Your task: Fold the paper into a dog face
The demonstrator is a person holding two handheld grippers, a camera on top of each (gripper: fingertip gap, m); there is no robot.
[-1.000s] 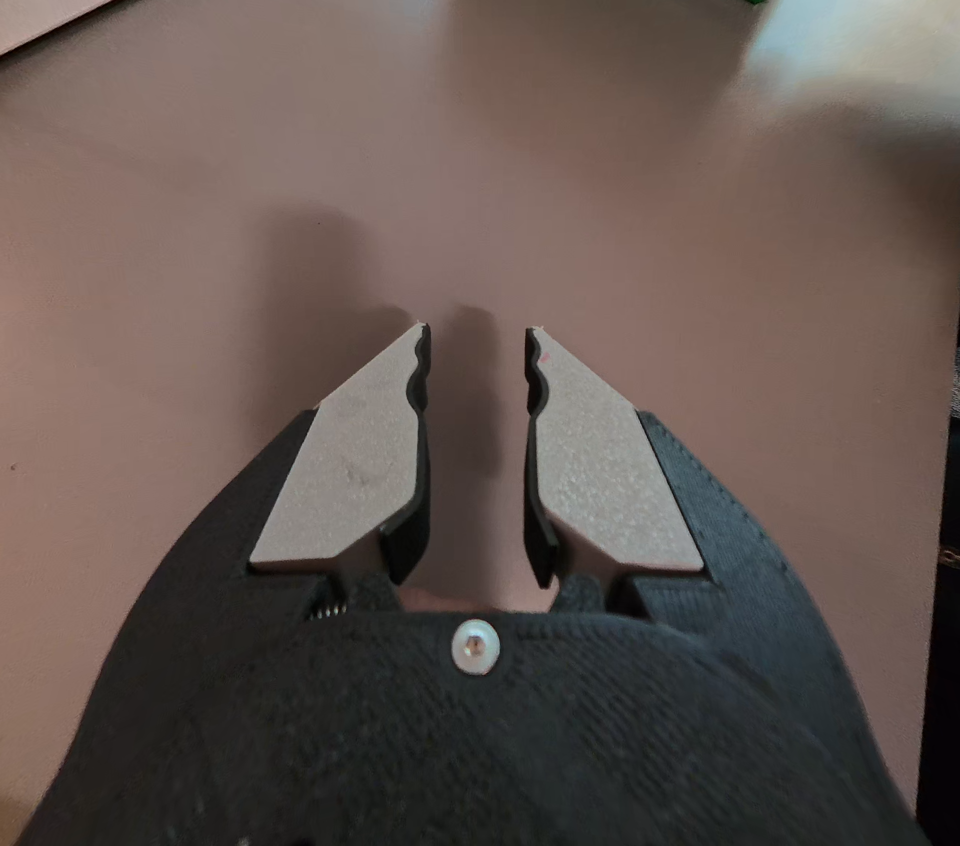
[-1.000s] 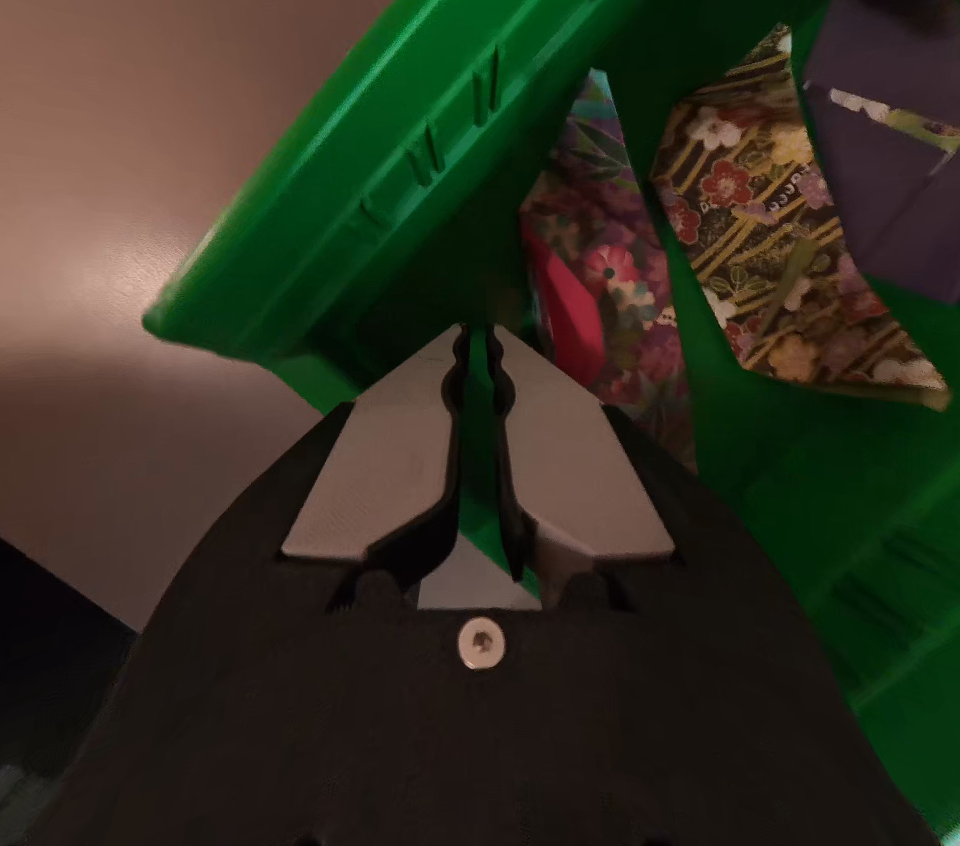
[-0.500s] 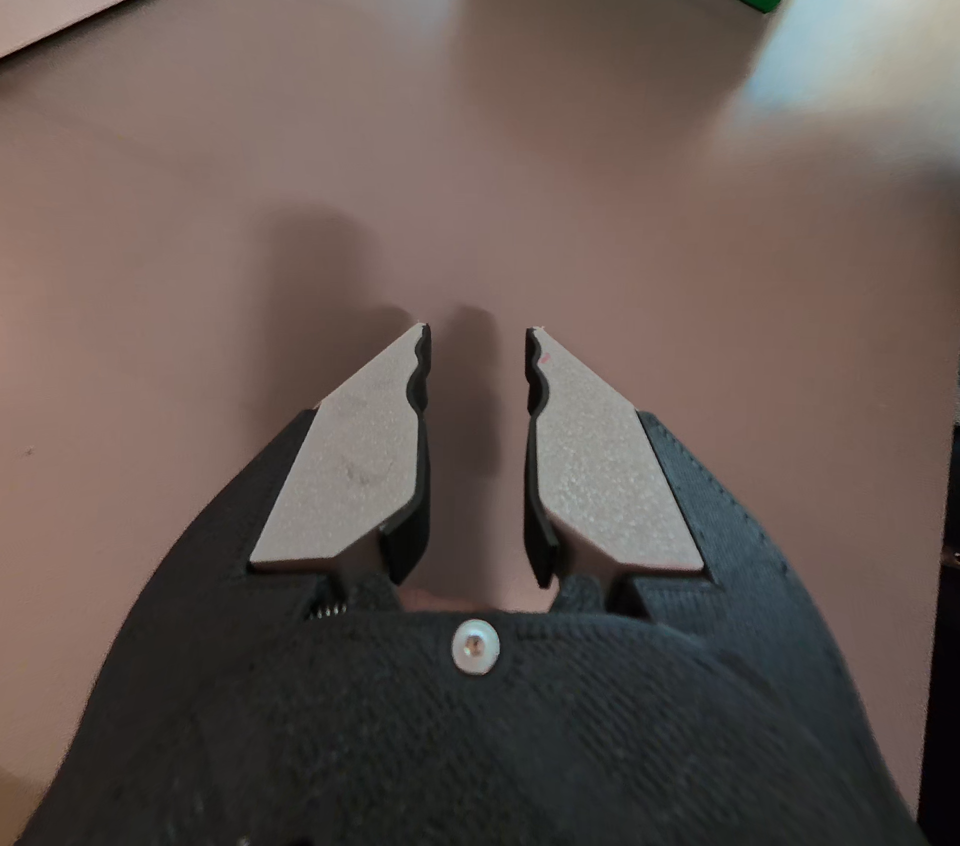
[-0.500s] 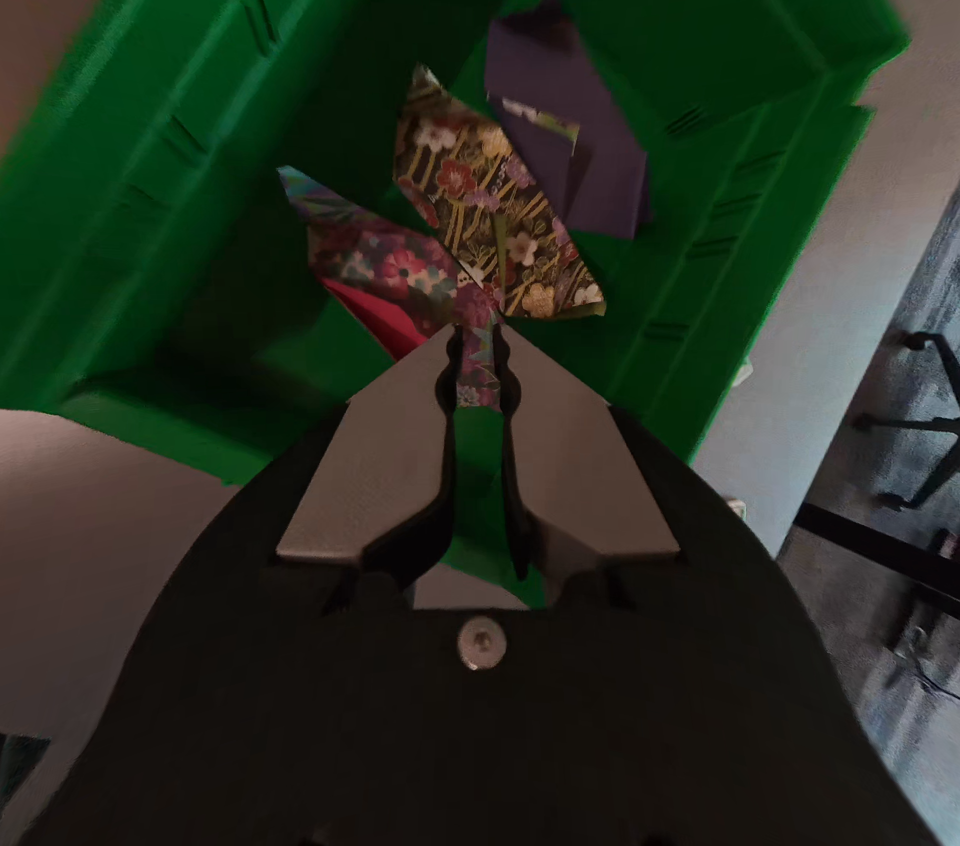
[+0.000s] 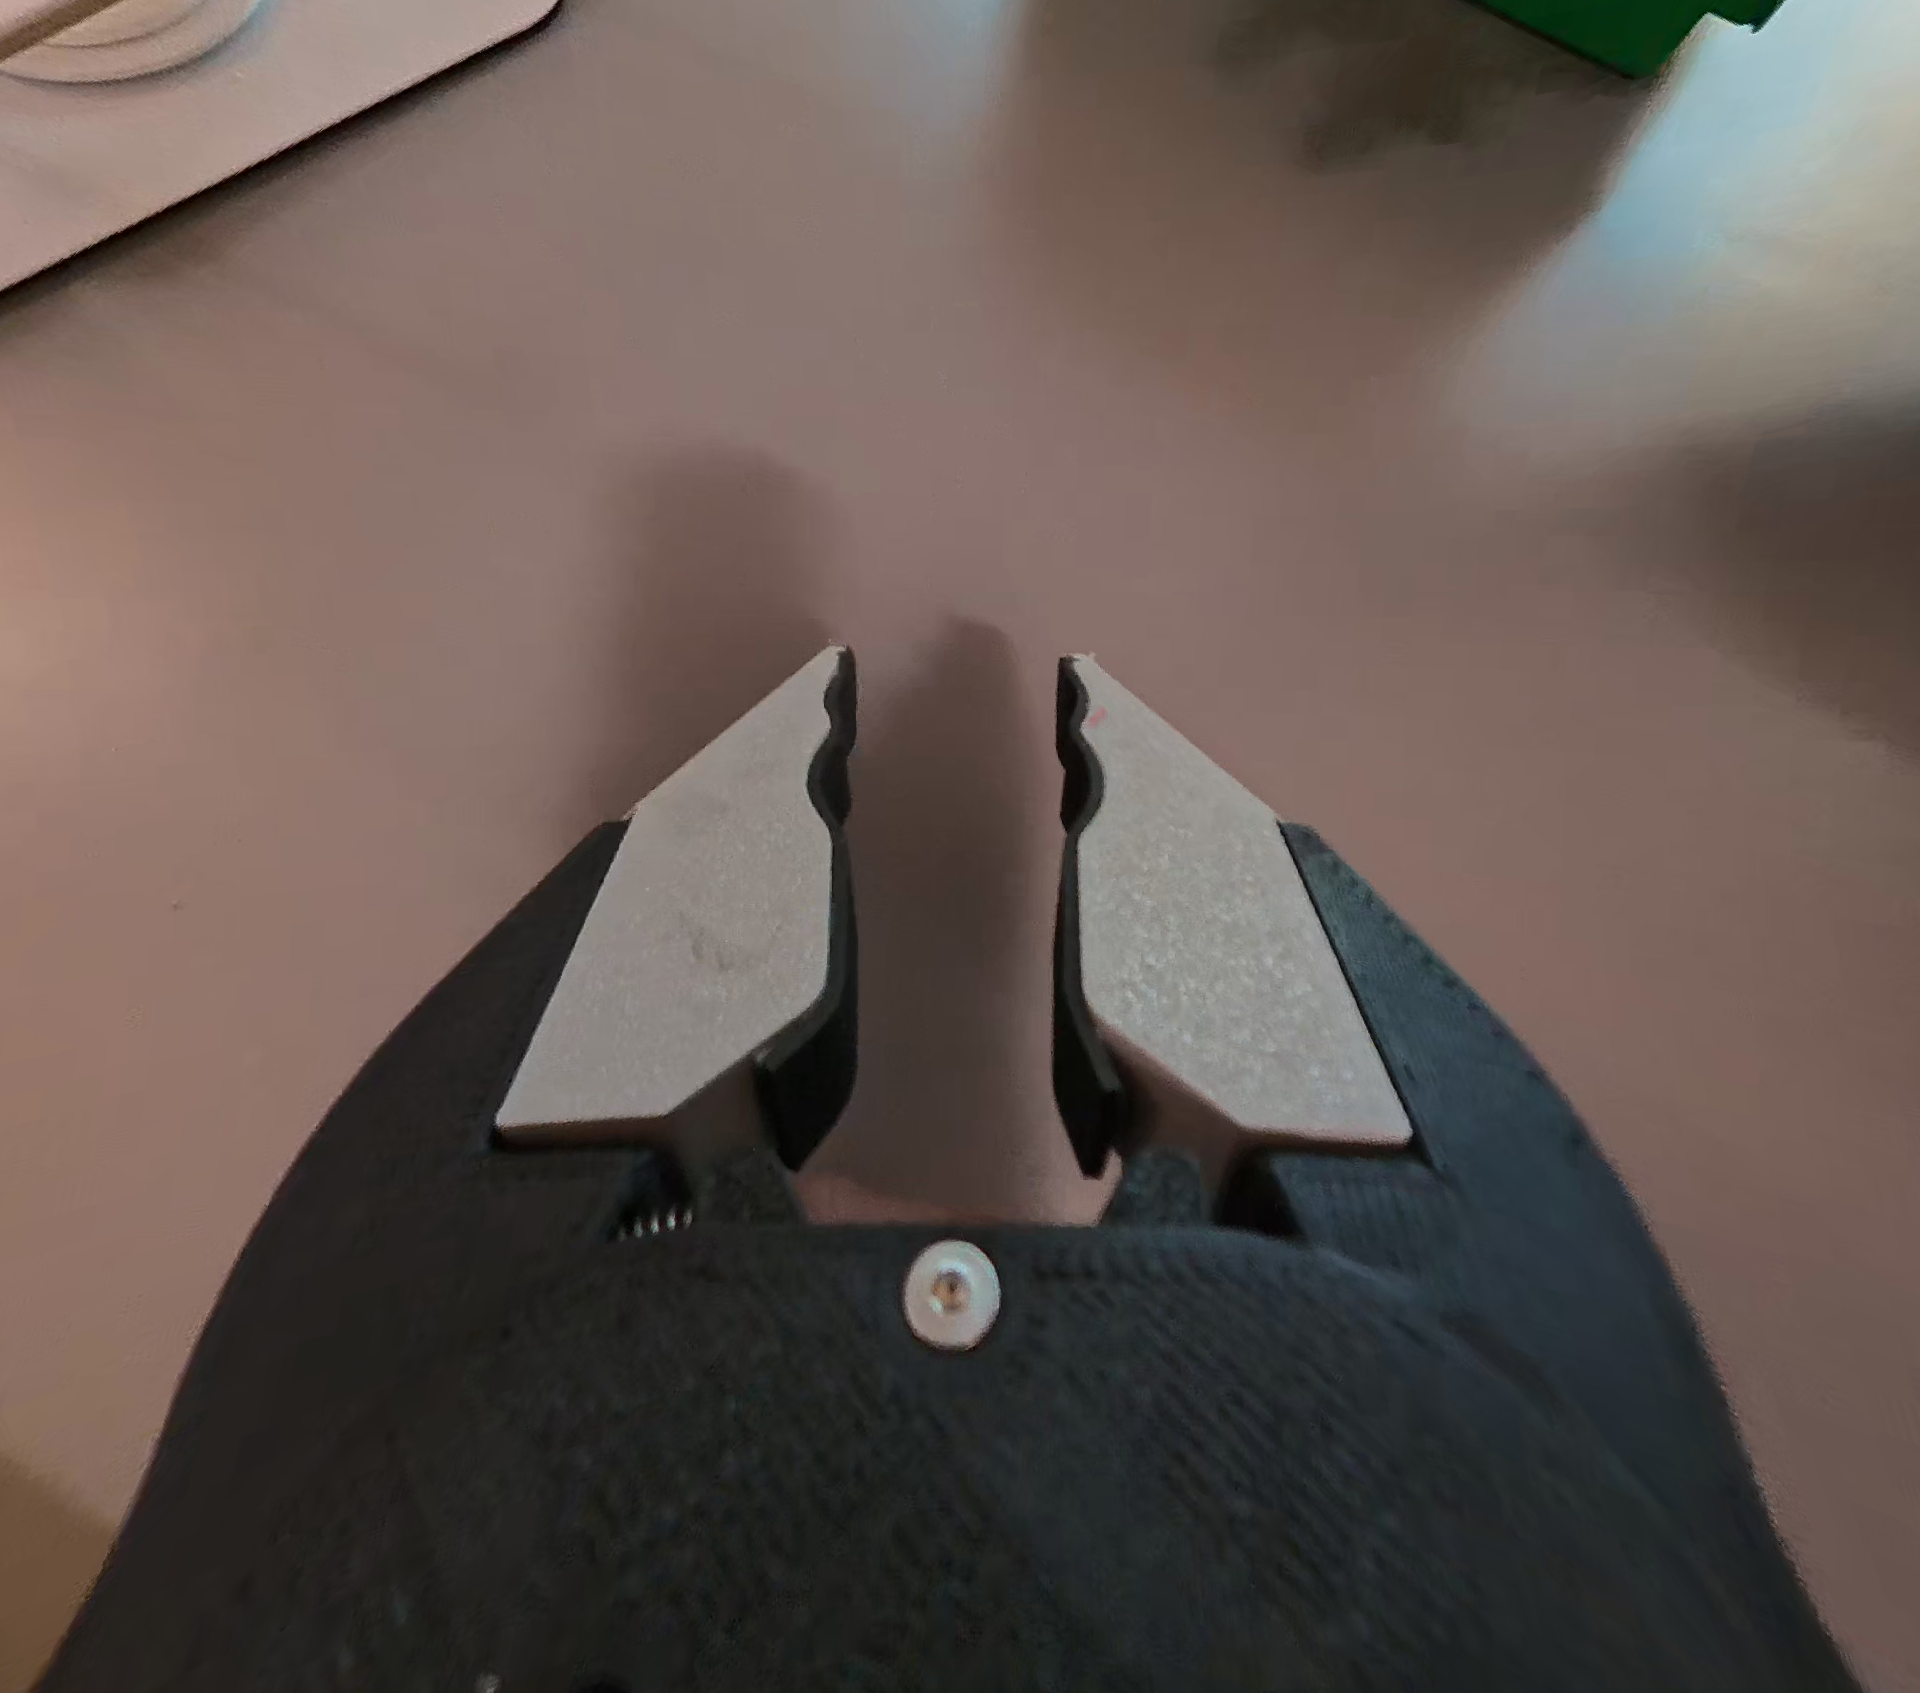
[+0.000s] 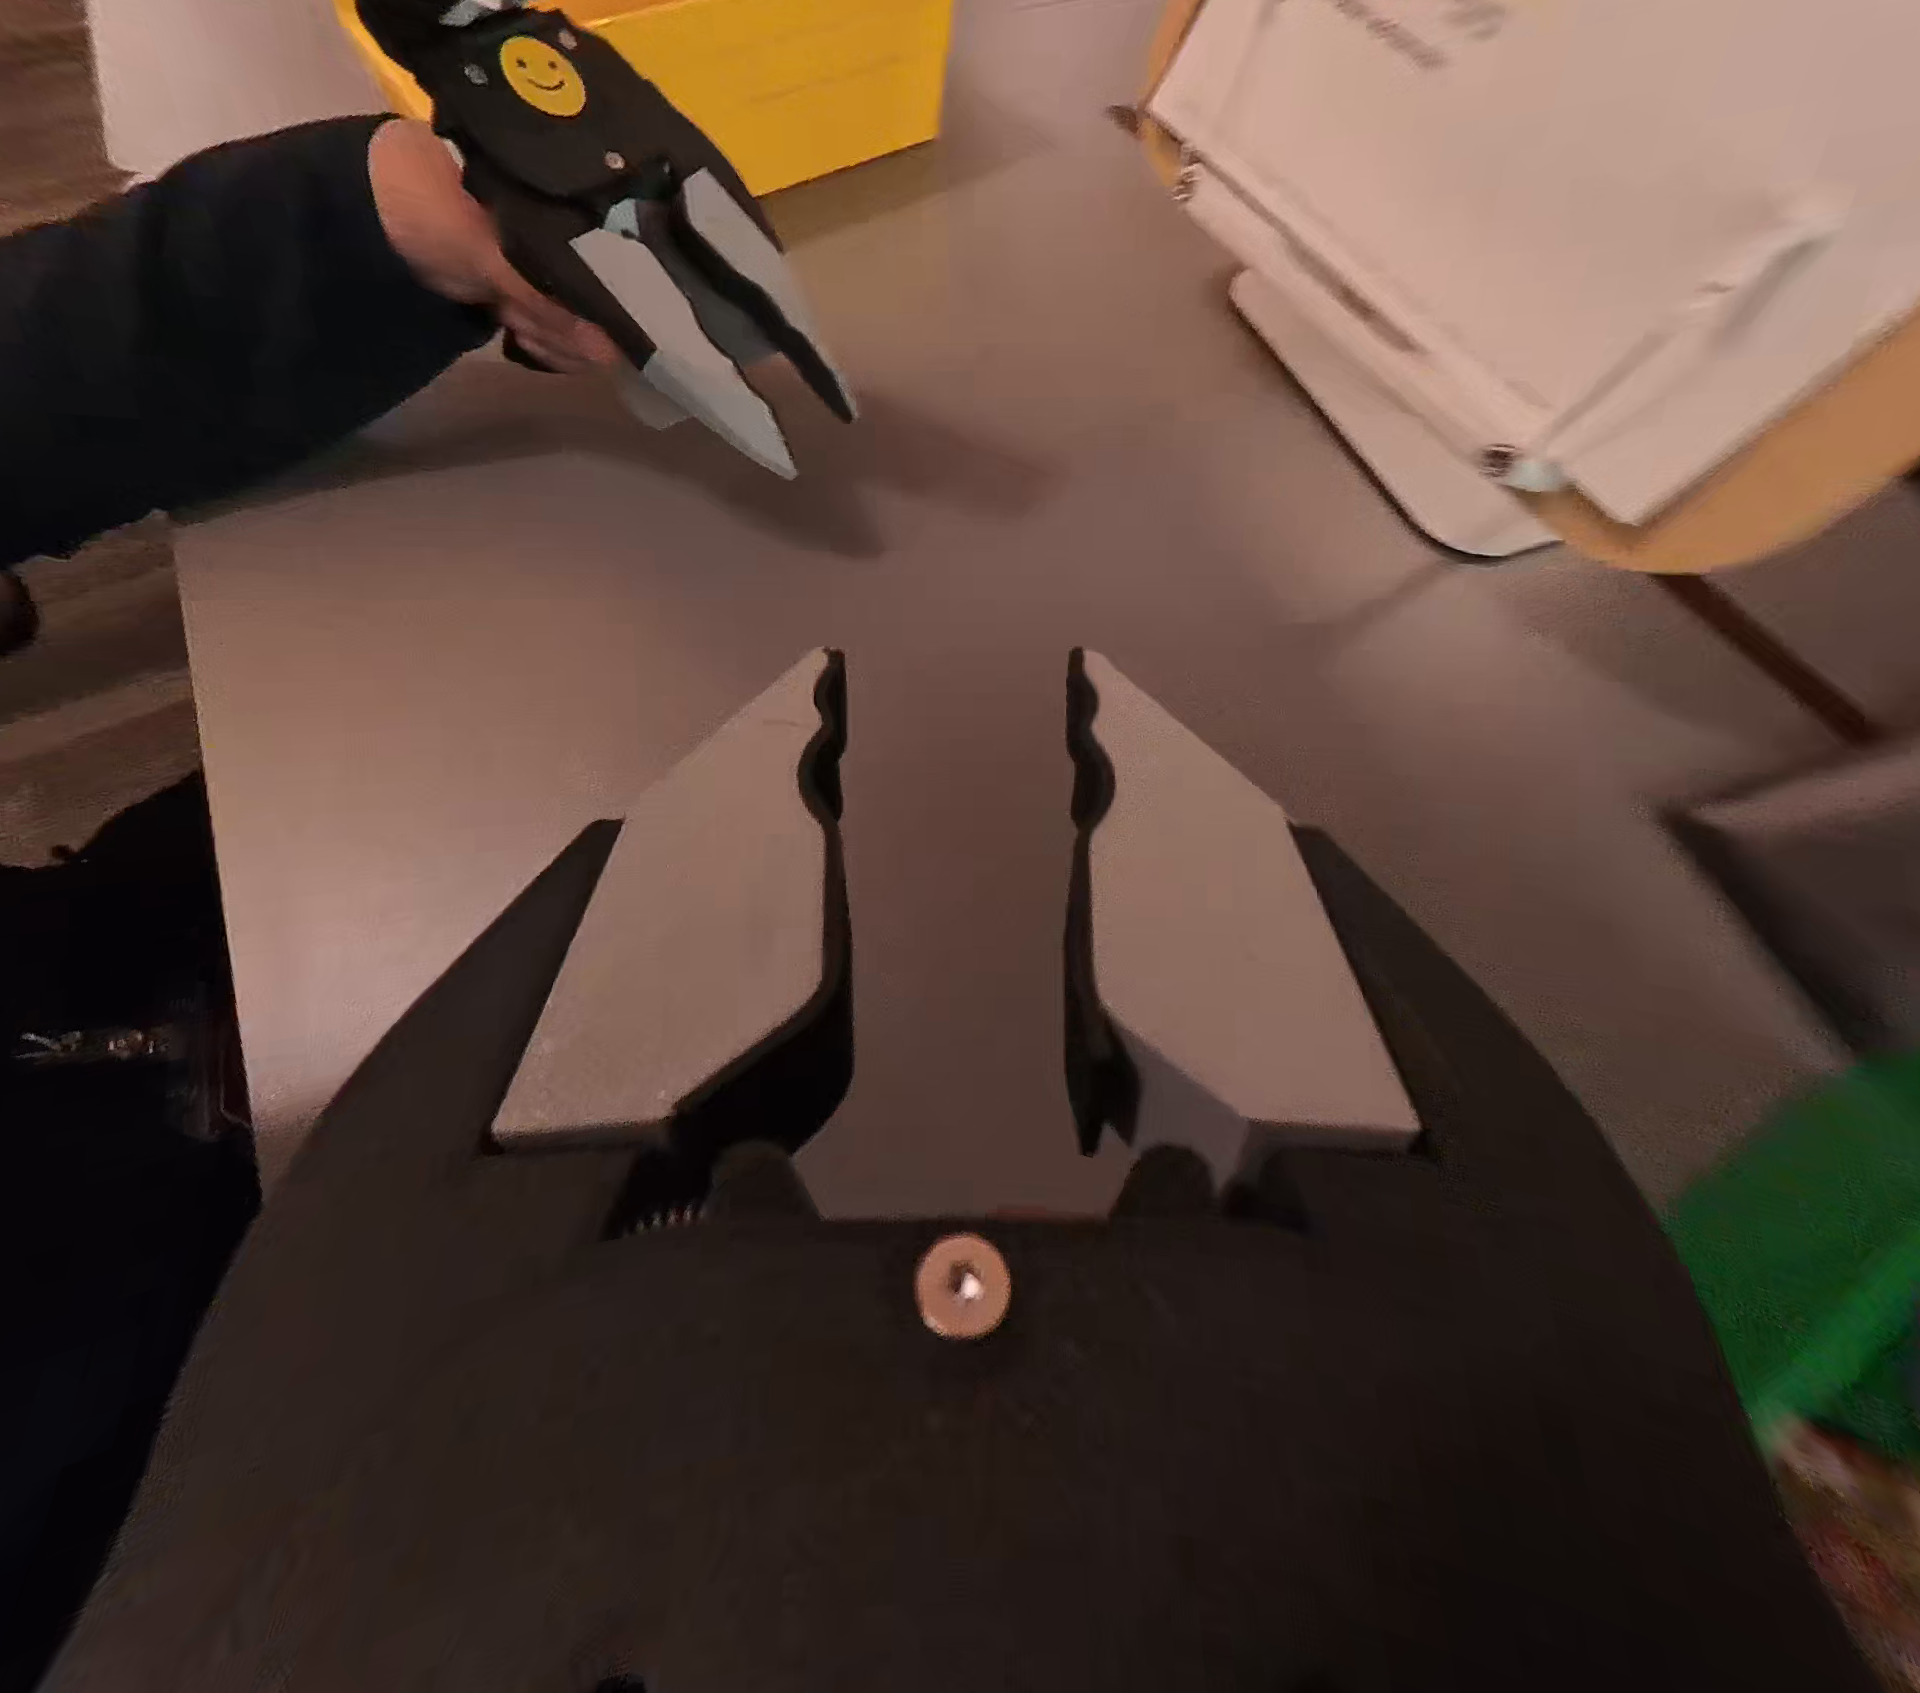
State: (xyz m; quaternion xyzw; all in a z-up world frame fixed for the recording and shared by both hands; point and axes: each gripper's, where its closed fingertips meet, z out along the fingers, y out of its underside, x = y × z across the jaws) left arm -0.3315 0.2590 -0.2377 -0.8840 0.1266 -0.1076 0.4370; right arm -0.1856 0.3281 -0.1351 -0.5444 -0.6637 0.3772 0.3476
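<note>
Brown-grey table [image 6: 1039, 521], warm dim light. Yellow bin [image 6: 831, 12] far end; white board on stand [image 6: 1558, 168] right. Floor dark.

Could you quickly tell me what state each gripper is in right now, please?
Left gripper: open, empty, above the bare table.
Right gripper: open, holding nothing.

Only bit of the paper [image 6: 1855, 1503] showing is a dark, busy-patterned sliver at the bottom right edge of the right wrist view, just under the green bin [image 6: 1808, 1248]. It's way too motion-smeared to tell its folds or how it's lying
</note>
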